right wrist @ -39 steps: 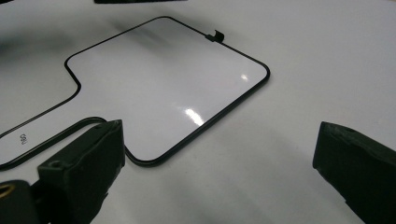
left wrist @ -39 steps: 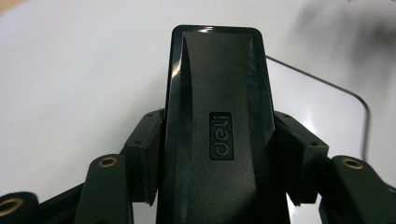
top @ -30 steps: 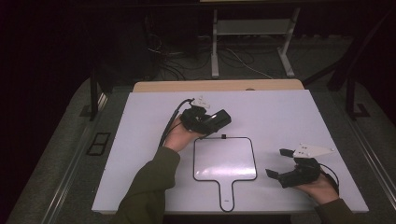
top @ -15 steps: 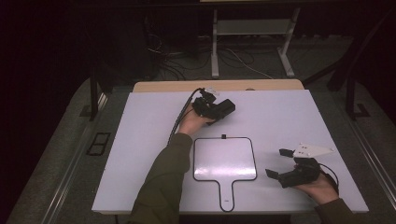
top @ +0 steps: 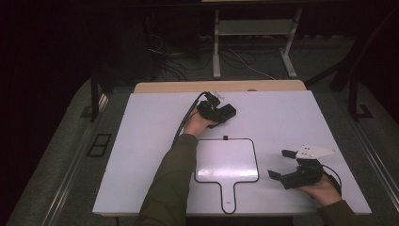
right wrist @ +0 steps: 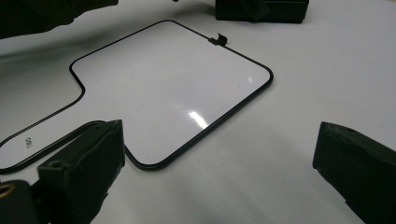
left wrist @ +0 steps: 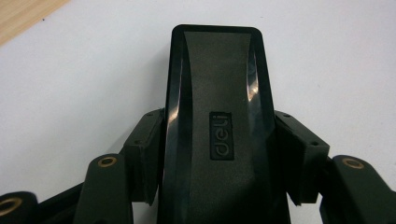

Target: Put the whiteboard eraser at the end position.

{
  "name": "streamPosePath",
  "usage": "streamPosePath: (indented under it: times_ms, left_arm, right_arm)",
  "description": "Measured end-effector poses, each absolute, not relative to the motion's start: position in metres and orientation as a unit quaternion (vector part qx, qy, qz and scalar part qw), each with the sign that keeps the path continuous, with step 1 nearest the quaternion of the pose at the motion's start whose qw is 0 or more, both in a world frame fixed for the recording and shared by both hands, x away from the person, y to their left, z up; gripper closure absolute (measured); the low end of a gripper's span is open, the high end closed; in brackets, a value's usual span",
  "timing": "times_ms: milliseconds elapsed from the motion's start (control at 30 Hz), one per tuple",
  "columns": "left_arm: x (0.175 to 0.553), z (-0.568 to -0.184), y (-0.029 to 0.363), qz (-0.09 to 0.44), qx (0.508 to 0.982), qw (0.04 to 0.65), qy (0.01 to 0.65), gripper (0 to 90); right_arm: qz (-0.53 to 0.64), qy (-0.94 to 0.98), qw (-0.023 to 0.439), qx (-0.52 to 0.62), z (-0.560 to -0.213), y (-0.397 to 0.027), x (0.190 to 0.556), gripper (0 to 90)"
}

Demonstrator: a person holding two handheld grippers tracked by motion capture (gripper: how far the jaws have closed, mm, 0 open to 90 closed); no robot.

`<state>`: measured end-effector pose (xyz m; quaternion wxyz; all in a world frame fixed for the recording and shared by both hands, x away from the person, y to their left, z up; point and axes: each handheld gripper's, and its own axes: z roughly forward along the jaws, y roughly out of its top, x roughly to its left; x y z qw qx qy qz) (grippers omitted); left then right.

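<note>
High view puts the left gripper (top: 225, 112) just above the middle of the frame, over the white tabletop (top: 141, 141), with a black eraser block (top: 224, 113) between its jaws. Left gripper view confirms the hold: both jaws press the long sides of the eraser (left wrist: 219, 126), which carries a small "deli" label on its grey top face. Its long axis runs straight along the gripper, away from the camera toward the top of that frame; in the high view this end points toward the right of the frame and slightly up.

Just below it, at the frame's centre, lies a small whiteboard (top: 227, 160) with a black rim, flat, handle toward the bottom edge. Right gripper (top: 287, 165) hovers at lower right with its jaws wide apart and nothing between them; in its own view the whiteboard (right wrist: 168, 84) fills the upper left.

As a judgement, the jaws seem to hold the eraser only near its rear half, so the free front end could pivot or slip if pressed down on the board. The board looks unheld, so a firm wipe might push it across the smooth tabletop unless the right gripper steadies it
</note>
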<state>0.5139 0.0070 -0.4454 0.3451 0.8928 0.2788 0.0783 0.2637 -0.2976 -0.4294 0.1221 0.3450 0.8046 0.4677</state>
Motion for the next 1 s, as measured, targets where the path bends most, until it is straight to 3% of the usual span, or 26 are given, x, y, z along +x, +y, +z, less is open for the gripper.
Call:
streamPosePath:
  times_ms: [100,233,400,1000]
  left_arm:
    - [0.514,-0.445,0.008,0.072,0.89,0.352,0.281,38.0]
    - [0.512,-0.437,0.014,0.061,0.872,0.389,0.291,25.3]
    - [0.501,-0.419,0.023,0.047,0.861,0.418,0.287,17.4]
    - [0.432,-0.388,0.07,0.061,0.848,0.459,0.259,10.2]
  right_arm:
    - [0.467,0.805,0.122,0.344,-0.429,-0.297,0.264,1.3]
    - [0.467,0.806,0.122,0.344,-0.43,-0.298,0.264,1.3]
    - [0.467,0.806,0.121,0.343,-0.431,-0.299,0.264,1.3]
    - [0.459,0.809,0.122,0.345,-0.434,-0.299,0.267,1.3]
